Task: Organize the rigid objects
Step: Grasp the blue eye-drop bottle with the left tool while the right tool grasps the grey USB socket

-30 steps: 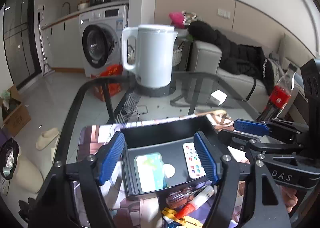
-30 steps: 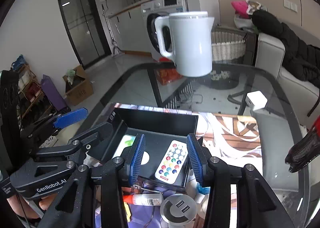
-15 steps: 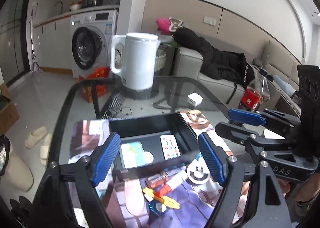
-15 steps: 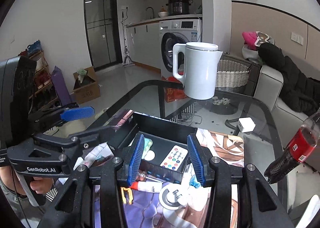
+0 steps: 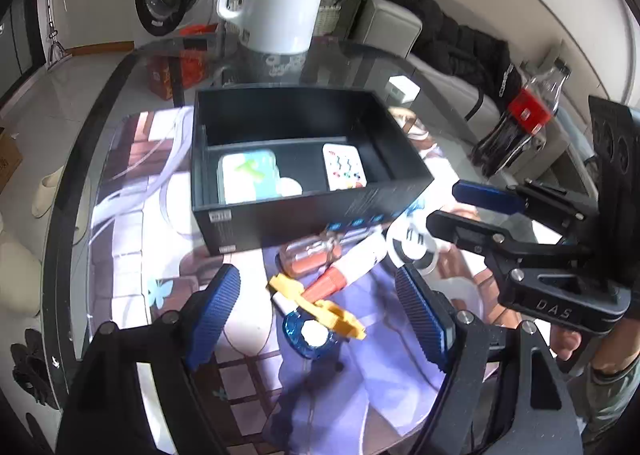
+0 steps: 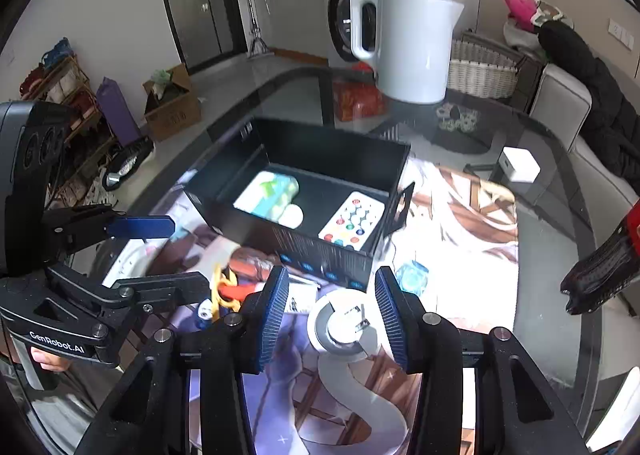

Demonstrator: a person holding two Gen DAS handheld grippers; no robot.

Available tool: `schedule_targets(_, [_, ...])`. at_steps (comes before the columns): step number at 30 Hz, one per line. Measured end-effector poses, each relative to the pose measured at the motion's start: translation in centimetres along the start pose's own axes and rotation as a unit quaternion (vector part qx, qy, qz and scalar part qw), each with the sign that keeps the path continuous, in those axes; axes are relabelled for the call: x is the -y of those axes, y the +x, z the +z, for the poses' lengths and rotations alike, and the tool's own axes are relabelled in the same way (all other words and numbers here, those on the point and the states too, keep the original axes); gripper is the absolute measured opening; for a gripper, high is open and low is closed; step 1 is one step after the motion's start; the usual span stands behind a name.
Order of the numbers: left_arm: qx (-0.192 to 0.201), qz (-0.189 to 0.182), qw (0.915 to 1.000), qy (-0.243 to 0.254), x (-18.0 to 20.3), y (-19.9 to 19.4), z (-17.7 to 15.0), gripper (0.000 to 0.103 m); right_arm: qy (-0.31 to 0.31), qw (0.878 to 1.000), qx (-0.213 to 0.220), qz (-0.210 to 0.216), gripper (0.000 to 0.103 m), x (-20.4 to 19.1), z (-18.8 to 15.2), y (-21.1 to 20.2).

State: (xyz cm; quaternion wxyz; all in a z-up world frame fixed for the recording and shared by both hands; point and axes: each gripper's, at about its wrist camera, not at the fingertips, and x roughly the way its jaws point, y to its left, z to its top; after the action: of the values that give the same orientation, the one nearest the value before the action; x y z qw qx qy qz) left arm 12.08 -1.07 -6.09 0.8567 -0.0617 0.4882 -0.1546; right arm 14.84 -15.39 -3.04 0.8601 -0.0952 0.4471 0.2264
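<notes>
A: The left gripper (image 5: 320, 307) hung over the clutter, its 2 fingers spread wide, having just opened further, with nothing gripped between them.

B: Under it lay the glue tube (image 5: 352, 269), long axis slanted, red cap toward the near left, on a yellow clip (image 5: 320, 305).

A: The right gripper (image 6: 332, 315) stood narrower, pads flanking the white round hub (image 6: 340, 329) without pressing it.

B: In the black box (image 6: 320, 251), the remote (image 6: 354, 221) ran lengthwise front to back, beside the green case (image 6: 270, 193).
</notes>
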Motion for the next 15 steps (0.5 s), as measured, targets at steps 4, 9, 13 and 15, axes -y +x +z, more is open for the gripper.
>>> schedule_targets(4, [-0.037,0.013,0.999,0.023,0.5,1.9,-1.3,0.08,-0.004,1.0,-0.024,-0.004,0.046,0.6,-1.0,1.6])
schedule_targets(9, [-0.047,0.021,0.9982,0.031,0.1,2.0,-2.3,0.08,-0.003,0.999,-0.041,-0.004,0.046,1.5,-2.0,2.5])
schedule_targets(13, [-0.064,0.023,0.9972,0.031,-0.5,2.6,-2.9,0.079,-0.004,0.998,-0.055,-0.003,0.046,1.8,-2.4,3.5])
schedule_targets(15, [-0.071,0.025,0.9966,0.034,-0.5,3.1,-3.1,0.079,-0.002,0.998,-0.062,-0.002,0.046,1.8,-2.4,4.2])
